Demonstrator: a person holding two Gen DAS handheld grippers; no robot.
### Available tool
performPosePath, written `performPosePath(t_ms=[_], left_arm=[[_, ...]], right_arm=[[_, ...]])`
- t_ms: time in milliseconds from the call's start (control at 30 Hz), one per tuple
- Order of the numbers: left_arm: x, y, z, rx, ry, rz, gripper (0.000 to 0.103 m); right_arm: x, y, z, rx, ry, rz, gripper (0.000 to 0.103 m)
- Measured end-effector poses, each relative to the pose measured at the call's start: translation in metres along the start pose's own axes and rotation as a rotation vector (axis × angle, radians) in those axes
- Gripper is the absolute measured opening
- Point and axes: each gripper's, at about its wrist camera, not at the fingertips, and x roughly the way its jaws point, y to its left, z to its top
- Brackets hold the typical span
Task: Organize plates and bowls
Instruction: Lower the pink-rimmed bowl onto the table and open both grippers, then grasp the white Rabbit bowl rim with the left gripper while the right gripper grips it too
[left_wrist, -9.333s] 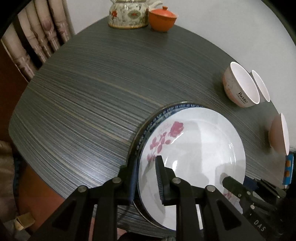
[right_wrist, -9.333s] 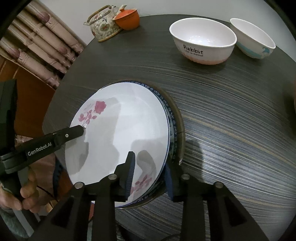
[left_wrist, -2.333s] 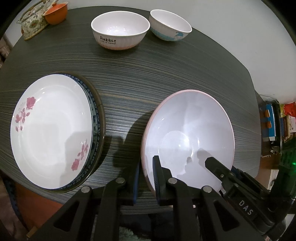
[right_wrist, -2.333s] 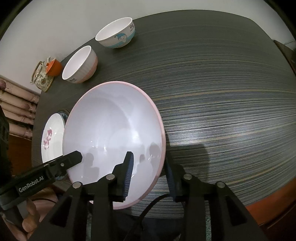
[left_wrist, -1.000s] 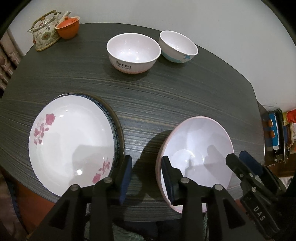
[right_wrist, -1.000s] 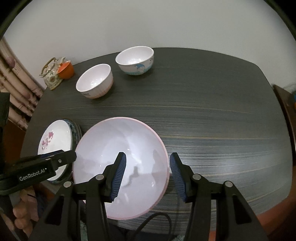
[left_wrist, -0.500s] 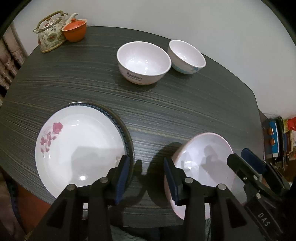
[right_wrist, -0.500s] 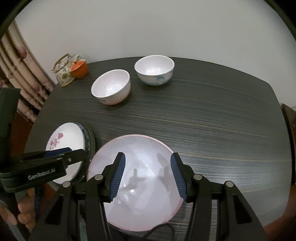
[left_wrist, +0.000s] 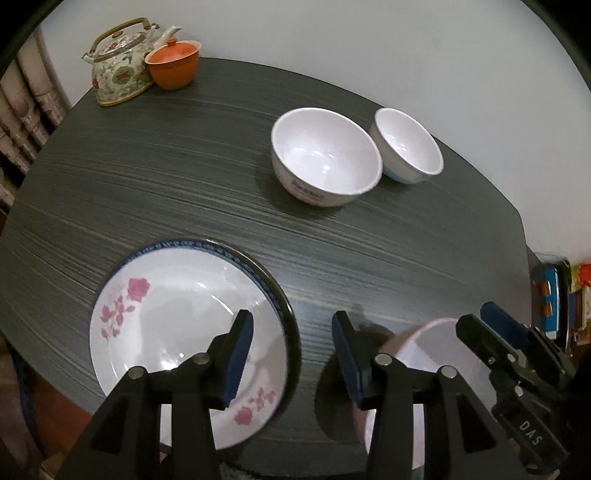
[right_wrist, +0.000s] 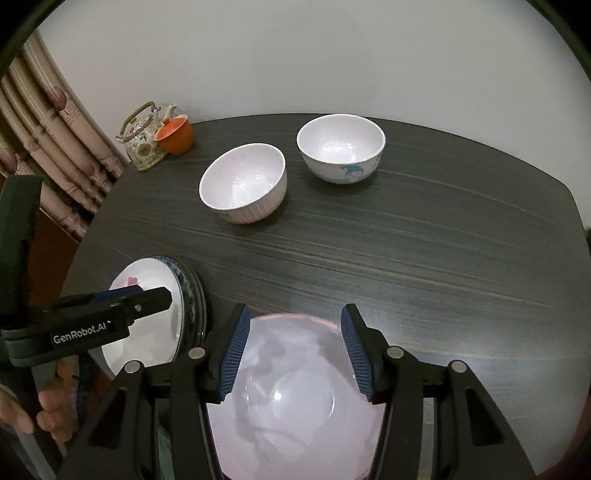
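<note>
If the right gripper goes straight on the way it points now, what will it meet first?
Most likely the pink-rimmed bowl: it lies directly under the right gripper, between the open fingers. Depth is hard to judge, but nothing else is in that line.

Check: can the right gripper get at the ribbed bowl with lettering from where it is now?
Probably yes. The right gripper is open over the pink-rimmed bowl, holding nothing. Only bare table lies between it and the ribbed bowl. The dolphin bowl stands apart beside it, leaving the near rim free.
</note>
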Motion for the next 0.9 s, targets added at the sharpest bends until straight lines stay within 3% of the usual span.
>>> performPosePath(t_ms=[367, 633, 900], left_arm=[[0.018, 0.029, 0.044, -0.094, -0.038, 0.009, 0.045], [0.034, 0.038, 0.077, -0.14, -0.068, -0.058, 0.045], [0.058, 0.04, 0.102, -0.19, -0.031, -0.12, 0.045]], right_arm=[[0.034, 0.001, 0.042, -0.055, 0.053, 0.01, 0.051], [0.065, -0.013, 0.075, -0.029, 0.086, 0.055, 0.051], [0.101, -0.02, 0.108, -0.002, 0.134, 0.083, 0.051]])
